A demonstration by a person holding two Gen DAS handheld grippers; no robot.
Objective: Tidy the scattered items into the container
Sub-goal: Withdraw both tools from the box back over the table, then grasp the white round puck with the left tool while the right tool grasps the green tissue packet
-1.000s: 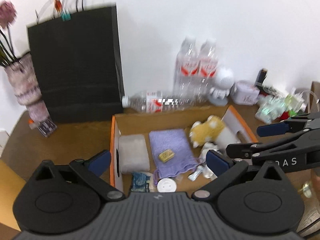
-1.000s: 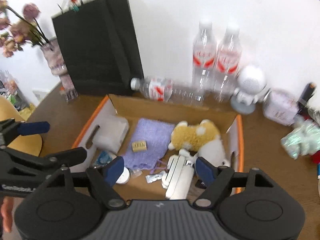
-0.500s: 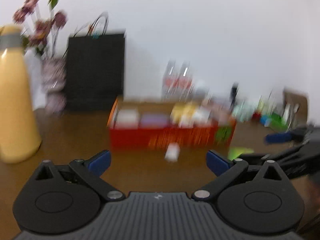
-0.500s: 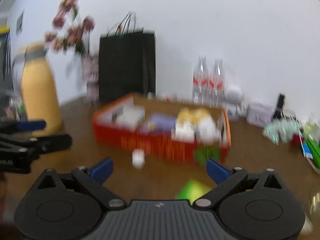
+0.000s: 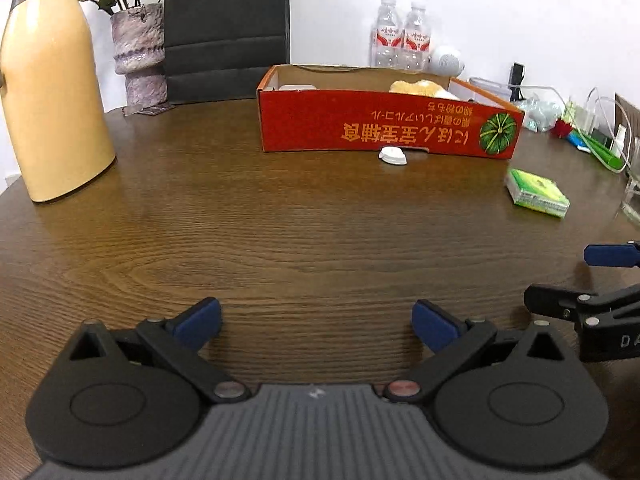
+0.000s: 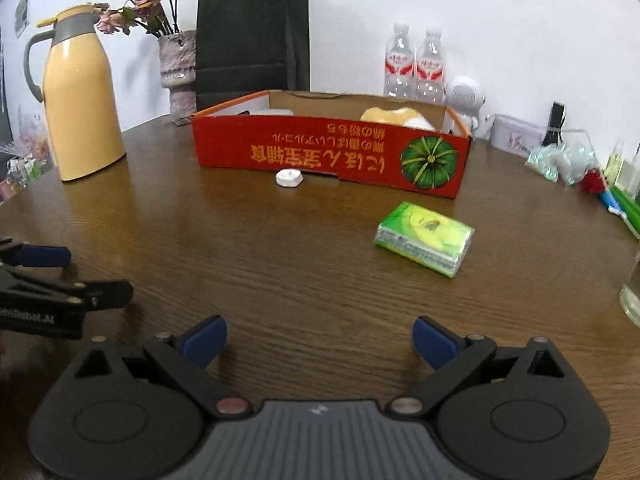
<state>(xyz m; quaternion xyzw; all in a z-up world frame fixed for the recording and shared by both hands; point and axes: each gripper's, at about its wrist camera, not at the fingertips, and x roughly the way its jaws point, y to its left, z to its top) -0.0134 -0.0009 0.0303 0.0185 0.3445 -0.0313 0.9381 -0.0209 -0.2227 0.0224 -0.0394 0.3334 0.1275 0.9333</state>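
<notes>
A red cardboard box (image 5: 384, 128) (image 6: 332, 152) stands on the far side of the round wooden table, with a yellow plush toy (image 5: 418, 87) (image 6: 394, 116) showing over its rim. A small white cap-like item (image 5: 393, 155) (image 6: 289, 178) lies against its front wall. A green tissue pack (image 5: 537, 192) (image 6: 425, 238) lies on the table to the right. My left gripper (image 5: 316, 322) and right gripper (image 6: 320, 340) are both open and empty, low over the near table, well short of the items. Each shows at the edge of the other's view.
A yellow thermos jug (image 5: 52, 92) (image 6: 82, 96) stands at the left. A vase of dried flowers (image 6: 176, 68), a black paper bag (image 6: 252, 36) and two water bottles (image 6: 416, 64) stand behind the box. Small clutter (image 6: 568, 156) and a glass (image 6: 632, 292) sit at the right.
Both grippers have pulled back and dropped from above the box to low over the near table. The view now faces the box's front wall.
</notes>
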